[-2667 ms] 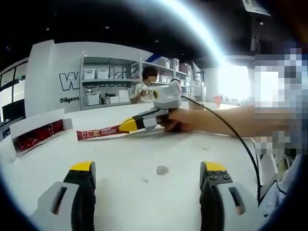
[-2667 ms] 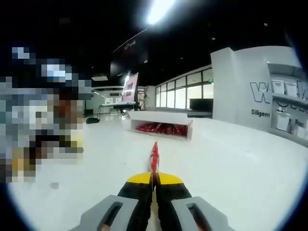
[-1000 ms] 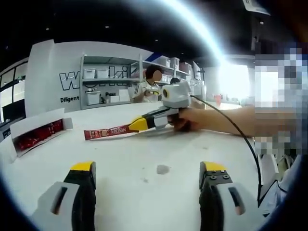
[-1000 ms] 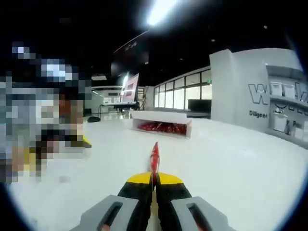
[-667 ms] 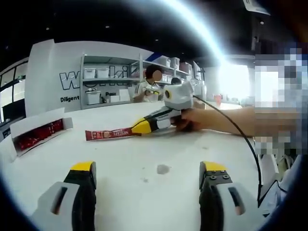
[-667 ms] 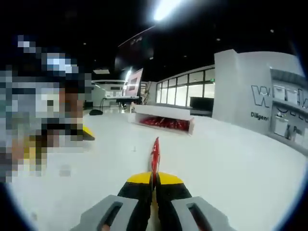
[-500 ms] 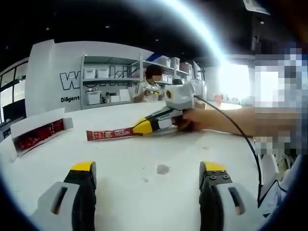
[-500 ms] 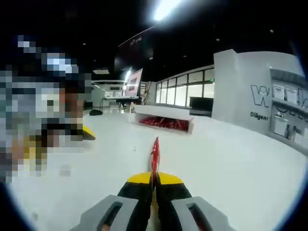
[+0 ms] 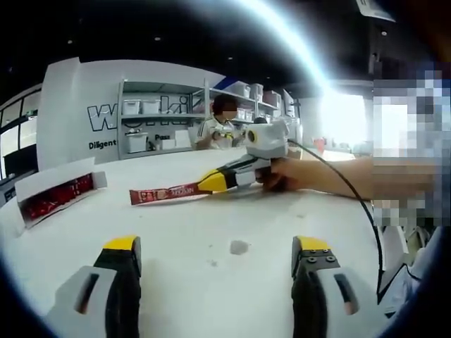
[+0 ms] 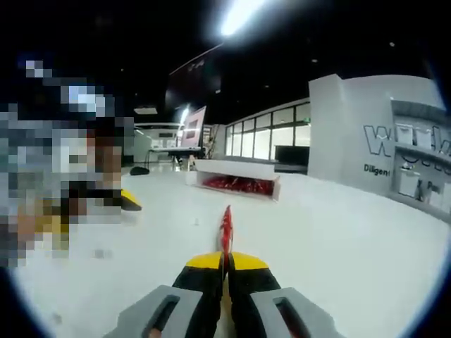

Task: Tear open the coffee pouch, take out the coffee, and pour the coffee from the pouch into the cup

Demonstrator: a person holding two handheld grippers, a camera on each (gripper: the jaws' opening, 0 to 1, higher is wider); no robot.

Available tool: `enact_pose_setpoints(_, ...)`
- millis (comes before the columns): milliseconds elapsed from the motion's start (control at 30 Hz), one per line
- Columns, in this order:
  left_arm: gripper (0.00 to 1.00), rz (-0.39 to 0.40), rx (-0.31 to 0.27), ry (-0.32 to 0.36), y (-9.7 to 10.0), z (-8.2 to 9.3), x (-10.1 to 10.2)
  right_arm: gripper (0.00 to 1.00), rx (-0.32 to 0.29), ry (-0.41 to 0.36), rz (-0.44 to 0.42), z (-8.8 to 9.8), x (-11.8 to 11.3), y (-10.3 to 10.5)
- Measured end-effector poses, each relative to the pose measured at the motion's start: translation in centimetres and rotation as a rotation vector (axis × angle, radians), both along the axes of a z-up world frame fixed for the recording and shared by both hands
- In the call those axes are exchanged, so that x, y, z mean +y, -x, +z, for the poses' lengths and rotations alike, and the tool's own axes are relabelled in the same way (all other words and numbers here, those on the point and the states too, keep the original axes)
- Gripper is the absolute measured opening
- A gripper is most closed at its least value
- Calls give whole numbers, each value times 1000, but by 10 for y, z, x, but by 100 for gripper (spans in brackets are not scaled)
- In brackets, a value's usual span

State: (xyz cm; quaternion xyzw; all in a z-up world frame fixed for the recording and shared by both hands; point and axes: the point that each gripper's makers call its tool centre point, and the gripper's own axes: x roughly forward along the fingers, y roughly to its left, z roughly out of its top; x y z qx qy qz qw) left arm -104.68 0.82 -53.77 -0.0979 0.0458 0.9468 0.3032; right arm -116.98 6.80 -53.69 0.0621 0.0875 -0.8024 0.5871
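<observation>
1. Right gripper (image 10: 225, 266): jaws closed flat on the pouch (image 10: 226, 229). In the right gripper view the red pouch runs edge-on from the yellow tips toward 12 o'clock, above the table (image 10: 338, 239).
2. Left gripper view shows the same right gripper (image 9: 206, 184) entering from 3 o'clock, held by a hand (image 9: 292, 174). Pouch (image 9: 163, 193) sticks out of its tips toward 9 o'clock, roughly level, just over the table (image 9: 211, 239); contact with the surface can't be told.
3. Left gripper (image 9: 215, 248): jaws wide apart, nothing between them. Low over the table, at 6 o'clock of the pouch in its own view, well apart from it.
4. Left gripper tip (image 10: 129, 201) shows at 9 o'clock in the right gripper view, yellow, near the table.
5. Box (image 9: 56, 193) of red pouches: open, white, on the table at 9 o'clock in the left gripper view; in the right gripper view the box (image 10: 236, 179) is at 12 o'clock, beyond the held pouch.
6. Small grey mark (image 9: 238, 248) on the table between the left jaws.
7. Background: shelves (image 9: 151, 127) with white bins against a white wall, a person (image 9: 220, 127) in front of them.
</observation>
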Motion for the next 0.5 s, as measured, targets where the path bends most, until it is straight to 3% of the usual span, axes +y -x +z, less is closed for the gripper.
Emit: enact_pose_setpoints(500,86,-10,-8,9,-1,-2,2,4,7,3,-8,1,4,2)
